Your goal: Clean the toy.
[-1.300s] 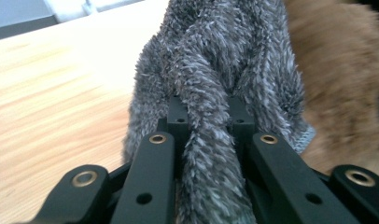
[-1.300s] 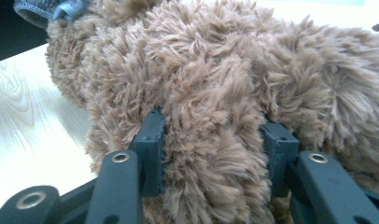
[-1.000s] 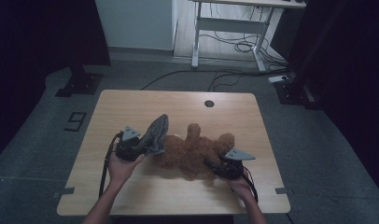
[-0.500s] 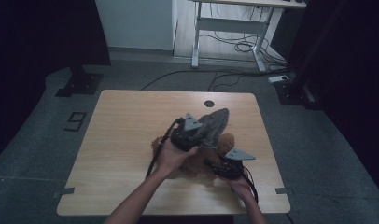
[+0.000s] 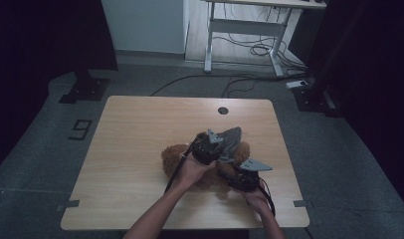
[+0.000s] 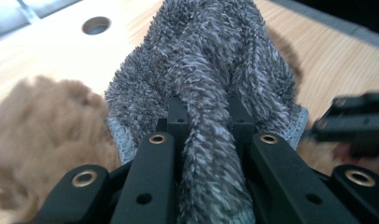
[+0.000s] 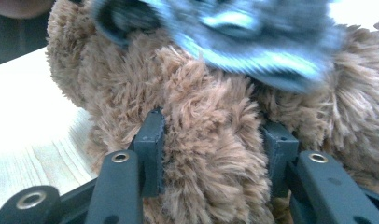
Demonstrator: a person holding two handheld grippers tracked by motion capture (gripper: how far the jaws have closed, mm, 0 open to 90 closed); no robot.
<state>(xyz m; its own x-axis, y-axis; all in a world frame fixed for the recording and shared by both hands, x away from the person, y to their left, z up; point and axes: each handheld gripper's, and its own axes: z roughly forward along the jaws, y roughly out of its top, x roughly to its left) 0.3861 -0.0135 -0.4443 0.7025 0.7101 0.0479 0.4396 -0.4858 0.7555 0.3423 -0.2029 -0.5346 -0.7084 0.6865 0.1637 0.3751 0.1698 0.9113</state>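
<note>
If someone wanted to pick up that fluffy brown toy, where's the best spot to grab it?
Probably a narrow, squashy part of the brown plush toy, taken from the side. The right gripper does this now: its fingers pinch a thick fold of fur from both flanks, and the soft pile gives way. The grey cloth, held by the left gripper, lies over the top, so coming from above looks harder.

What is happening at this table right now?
A person works two handheld grippers over a brown plush toy lying on the wooden table. The left gripper is clamped on a bunched grey fuzzy cloth and holds it over the toy. The right gripper pinches a fold of the toy's fur, pinning it near the table's front edge.
</note>
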